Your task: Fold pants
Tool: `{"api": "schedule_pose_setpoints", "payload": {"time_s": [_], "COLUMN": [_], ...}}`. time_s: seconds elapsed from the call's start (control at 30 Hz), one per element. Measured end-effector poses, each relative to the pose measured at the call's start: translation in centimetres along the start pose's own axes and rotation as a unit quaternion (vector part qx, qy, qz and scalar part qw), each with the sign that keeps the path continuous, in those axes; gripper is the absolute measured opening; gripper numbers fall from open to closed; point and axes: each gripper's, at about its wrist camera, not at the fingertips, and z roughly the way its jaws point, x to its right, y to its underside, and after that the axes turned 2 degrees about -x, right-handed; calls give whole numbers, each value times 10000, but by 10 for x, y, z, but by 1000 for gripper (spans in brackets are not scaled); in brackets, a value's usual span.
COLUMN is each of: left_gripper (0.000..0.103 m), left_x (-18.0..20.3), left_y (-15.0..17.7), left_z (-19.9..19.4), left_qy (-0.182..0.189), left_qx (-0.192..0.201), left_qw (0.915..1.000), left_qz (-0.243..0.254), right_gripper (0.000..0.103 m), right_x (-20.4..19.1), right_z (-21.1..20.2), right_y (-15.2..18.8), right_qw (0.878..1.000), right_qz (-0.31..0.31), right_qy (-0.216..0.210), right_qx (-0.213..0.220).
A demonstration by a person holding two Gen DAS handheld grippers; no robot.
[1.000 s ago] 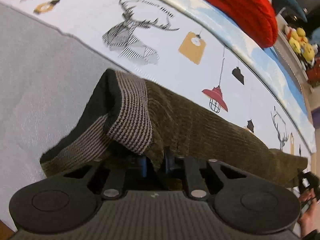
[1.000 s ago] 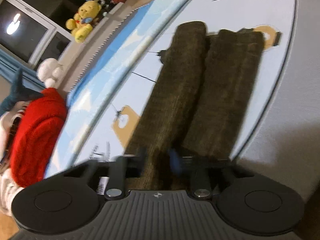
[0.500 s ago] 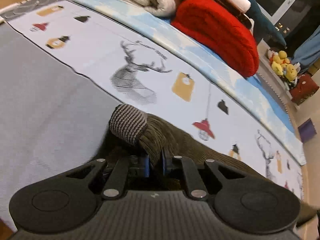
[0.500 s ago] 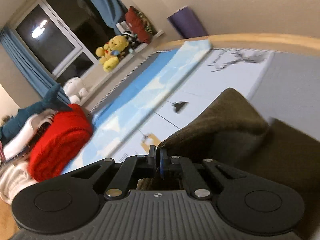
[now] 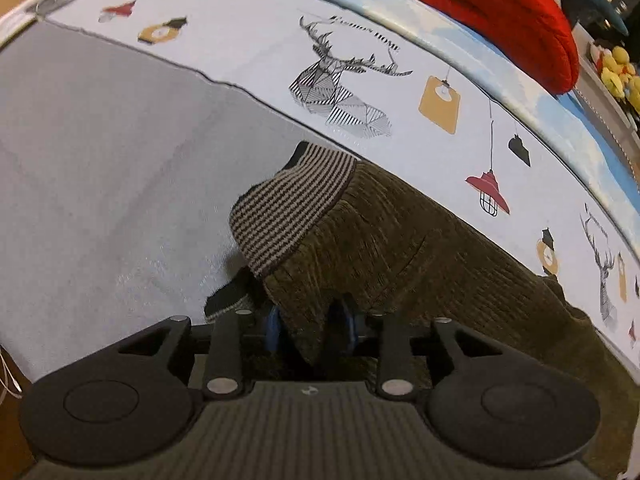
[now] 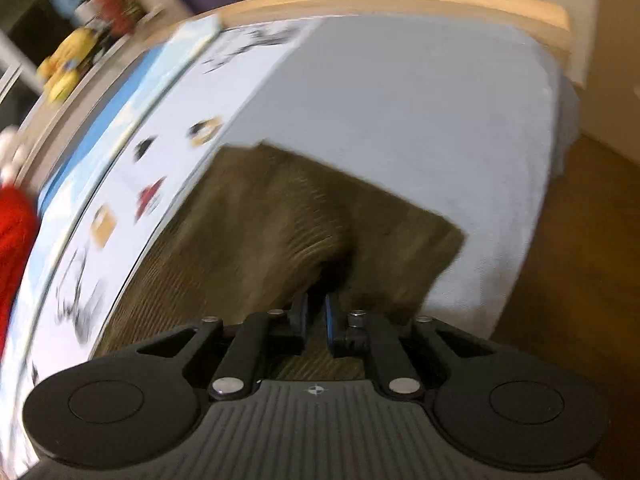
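Both my tools point steeply down at the olive pants point(image 5: 420, 248) lying on the bed point(image 5: 100, 152). My left tool point(image 5: 310, 330) is opening, fabric between its jaws. My right tool point(image 6: 316, 316) is opening narrowly over the fold.

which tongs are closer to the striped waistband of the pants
Left. The left tongs, jaws opening with olive fabric between them, sit just below the striped waistband. The right tongs, also opening, are at the pants with no waistband in view.
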Motion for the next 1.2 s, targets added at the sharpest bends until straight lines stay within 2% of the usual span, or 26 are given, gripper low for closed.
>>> {"api": "schedule_pose_setpoints", "payload": {"time_s": [0.1,0.2,0.27,0.33,0.37,0.47,0.67,0.73,0.8,0.87,0.93,1.03,1.2], "left_gripper": [34,38,39,39,39,39,45,46,47,51,54,59,61], "left_x": [2,9,12,13,13,9,-4,-6,-8,-10,-10,-6,1], "left_y": [-1,-1,0,0,0,-1,-5,-6,-7,-7,-8,-9,-11], "left_z": [4,8,9,9,9,8,5,4,3,4,4,7,15], "left_qy": [-25,-85,-92,-106,-93,37,481,582,708,839,906,834,600], "left_qx": [-66,-97,-105,-103,-103,-129,-187,-184,-174,-190,-204,-215,-235], "left_qw": [10000,9998,9997,9994,9994,9995,9985,9978,9966,9949,9938,9946,9969], "left_qz": [19,152,218,306,328,287,-197,-274,-384,-531,-616,-571,-450], "right_gripper": [14,14,14,22,31,31,31,32,39,46,47,47,47], "right_x": [4,-7,-4,1,5,11,10,12,9,4,-1,-8,-15], "right_z": [19,27,32,30,26,12,14,5,5,11,23,34,40], "right_y": [-3,-1,-4,-1,0,5,1,0,-3,-5,-5,-4,-3], "right_qw": [9984,9977,9936,9854,9824,9767,9726,9718,9734,9788,9841,9885,9933], "right_qz": [341,390,791,1339,1538,1862,1964,1951,1877,1703,1567,1352,1064], "right_qy": [-291,-364,-671,-982,-1004,-1053,-1239,-1324,-1290,-1121,-834,-638,-399], "right_qx": [-331,-407,-446,-390,-332,-146,-52,96,235,196,-2,-220,-202]}}
